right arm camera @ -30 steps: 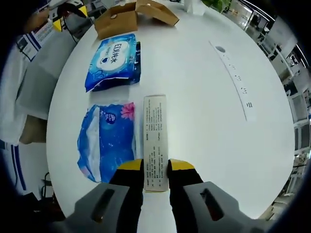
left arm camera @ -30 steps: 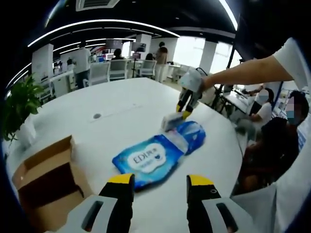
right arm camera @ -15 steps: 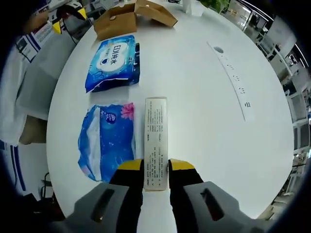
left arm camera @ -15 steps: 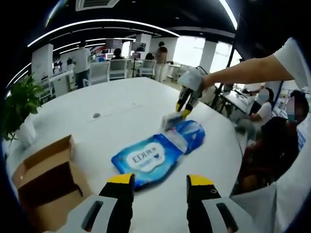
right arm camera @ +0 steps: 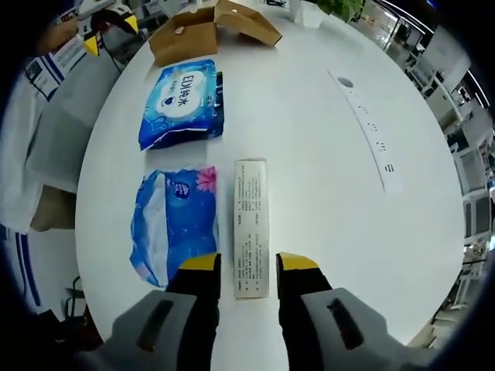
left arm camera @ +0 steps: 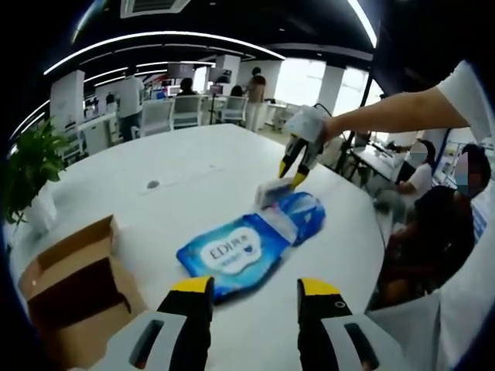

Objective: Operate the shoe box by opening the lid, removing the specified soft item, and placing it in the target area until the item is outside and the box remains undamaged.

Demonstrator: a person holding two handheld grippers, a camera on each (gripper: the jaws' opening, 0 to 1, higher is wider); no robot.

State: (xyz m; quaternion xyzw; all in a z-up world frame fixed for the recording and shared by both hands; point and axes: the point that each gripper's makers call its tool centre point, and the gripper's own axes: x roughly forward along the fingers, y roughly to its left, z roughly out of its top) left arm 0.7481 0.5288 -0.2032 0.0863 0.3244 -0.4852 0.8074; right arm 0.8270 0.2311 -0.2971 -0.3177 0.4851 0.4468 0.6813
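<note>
While flat, slim white carton [right arm camera: 251,228], printed

Bare white round table [right arm camera: 325,209] lies open right of the slim white printed carton [right arm camera: 251,228]. Its left is blocked by two blue soft wipe packs [right arm camera: 172,224], with the open brown cardboard shoe box [right arm camera: 209,27] beyond.

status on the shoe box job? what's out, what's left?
Done: the cardboard box is open and two wipes packs lie on the table. In hand: nothing; the right gripper is open around the long carton, which rests flat. The left gripper is open. Left: pull clear.
</note>
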